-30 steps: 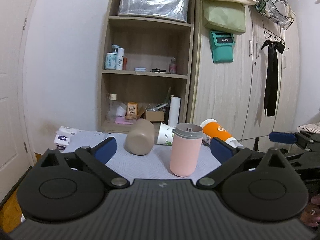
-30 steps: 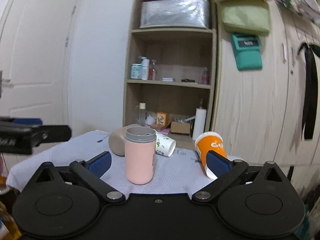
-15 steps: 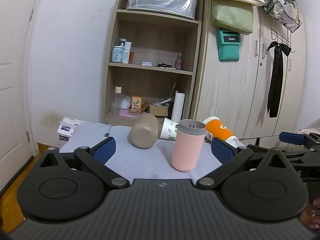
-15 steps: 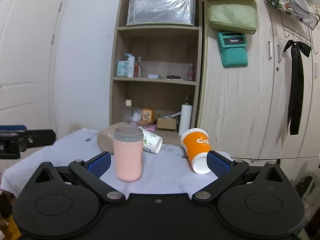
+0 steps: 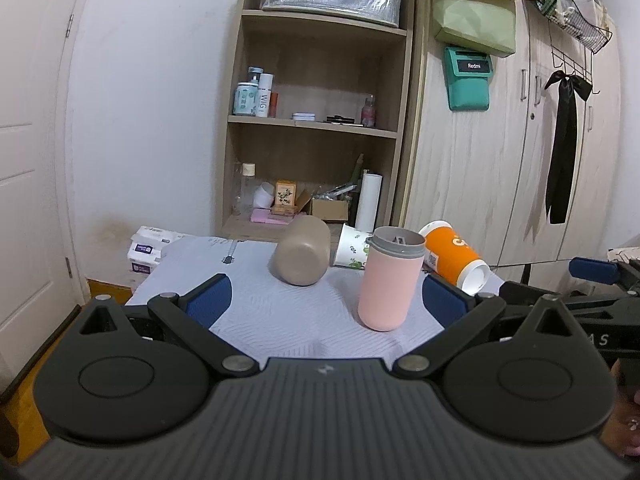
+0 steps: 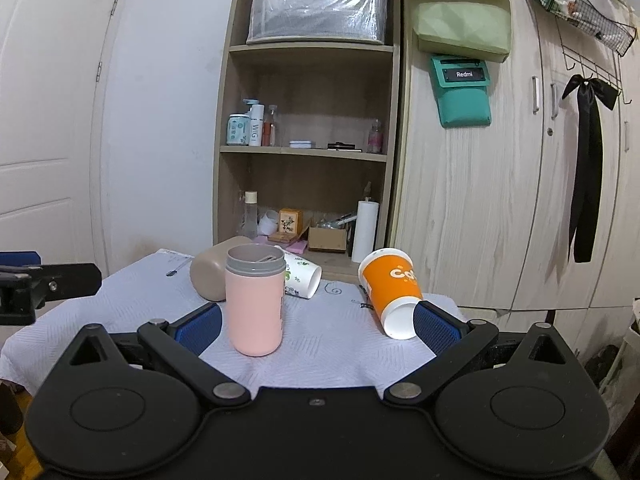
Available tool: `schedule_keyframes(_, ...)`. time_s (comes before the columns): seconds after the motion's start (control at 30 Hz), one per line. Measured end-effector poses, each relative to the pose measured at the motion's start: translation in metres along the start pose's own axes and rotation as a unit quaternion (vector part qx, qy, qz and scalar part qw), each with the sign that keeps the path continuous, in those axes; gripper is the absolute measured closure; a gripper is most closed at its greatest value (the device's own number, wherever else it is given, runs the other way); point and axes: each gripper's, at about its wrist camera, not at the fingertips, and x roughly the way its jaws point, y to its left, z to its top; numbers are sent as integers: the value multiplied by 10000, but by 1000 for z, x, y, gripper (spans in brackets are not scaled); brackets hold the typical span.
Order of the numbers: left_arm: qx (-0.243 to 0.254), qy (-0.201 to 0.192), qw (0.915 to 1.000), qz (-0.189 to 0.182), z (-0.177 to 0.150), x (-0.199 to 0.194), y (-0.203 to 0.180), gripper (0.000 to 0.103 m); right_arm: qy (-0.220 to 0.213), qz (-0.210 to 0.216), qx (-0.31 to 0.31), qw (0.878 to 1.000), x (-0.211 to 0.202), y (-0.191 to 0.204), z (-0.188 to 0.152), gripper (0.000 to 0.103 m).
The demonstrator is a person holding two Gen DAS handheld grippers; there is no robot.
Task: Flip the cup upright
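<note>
Pink cup: stood upright on the white cloth of the tabletop, grey rim on top; this one looked done.
Orange cup: lay on its side at the right of the cloth, its open mouth turned toward the camera; not yet flipped.
Beige cup: lay on its side behind the pink cup, base toward the left wrist view; not yet flipped.
White leaf-print cup: lay on its side between the beige and orange cups, partly hidden by the pink one; not yet flipped.
Left gripper: its fingers were spread wide and held nothing; it hung short of the cups.
Right gripper: its fingers were spread wide and empty, the right finger just beside the orange cup's mouth, contact unclear.
Progress: one cup of four stood, by my reading; three were left.
Likely next: the orange cup, being nearest the right gripper.
</note>
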Motion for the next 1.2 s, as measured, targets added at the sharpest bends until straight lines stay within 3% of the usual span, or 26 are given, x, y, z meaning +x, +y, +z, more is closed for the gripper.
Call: schedule_keyframes(1.2,419,-138,9981,440,-3,-2,-17,0,85,6,-66,9999,0,1,0,0)
